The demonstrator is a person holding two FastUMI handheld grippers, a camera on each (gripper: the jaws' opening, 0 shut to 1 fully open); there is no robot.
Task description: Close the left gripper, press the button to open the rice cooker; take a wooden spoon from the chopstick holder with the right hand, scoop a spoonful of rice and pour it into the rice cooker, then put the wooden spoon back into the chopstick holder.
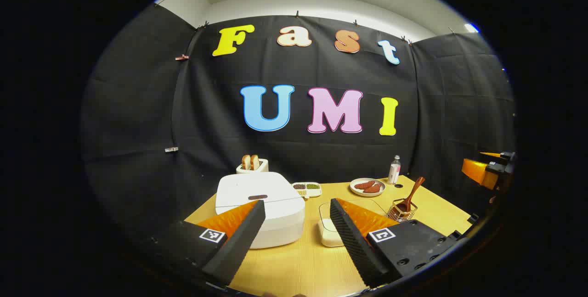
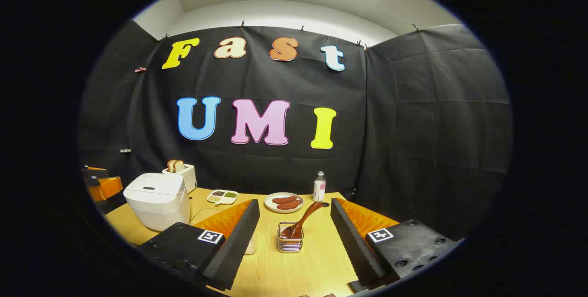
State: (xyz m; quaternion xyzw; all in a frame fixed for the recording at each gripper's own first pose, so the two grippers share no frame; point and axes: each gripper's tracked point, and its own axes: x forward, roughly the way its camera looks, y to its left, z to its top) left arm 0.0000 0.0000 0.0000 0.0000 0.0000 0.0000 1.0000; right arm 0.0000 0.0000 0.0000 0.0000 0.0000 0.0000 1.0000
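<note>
Nearest in the left gripper view, the left gripper (image 1: 294,230) hangs with its fingers spread wide and nothing between them, over the near edge of the wooden table (image 1: 303,265). The step in hand looks to be the first one: bring those fingers together, then push the closed tip squarely down on the button (image 1: 257,197), the dark slot on the lid of the rice cooker (image 1: 262,207), which stands shut just beyond the left finger. A straight, centred press should keep the tip from sliding off the smooth lid. In the right gripper view, the right gripper (image 2: 294,237) is likewise spread and empty, lined up on the chopstick holder (image 2: 290,243) just ahead, where the wooden spoon (image 2: 303,221) leans toward the right. A white rice container (image 1: 333,228) sits right of the cooker; farther back stands a plate (image 2: 284,202).
</note>
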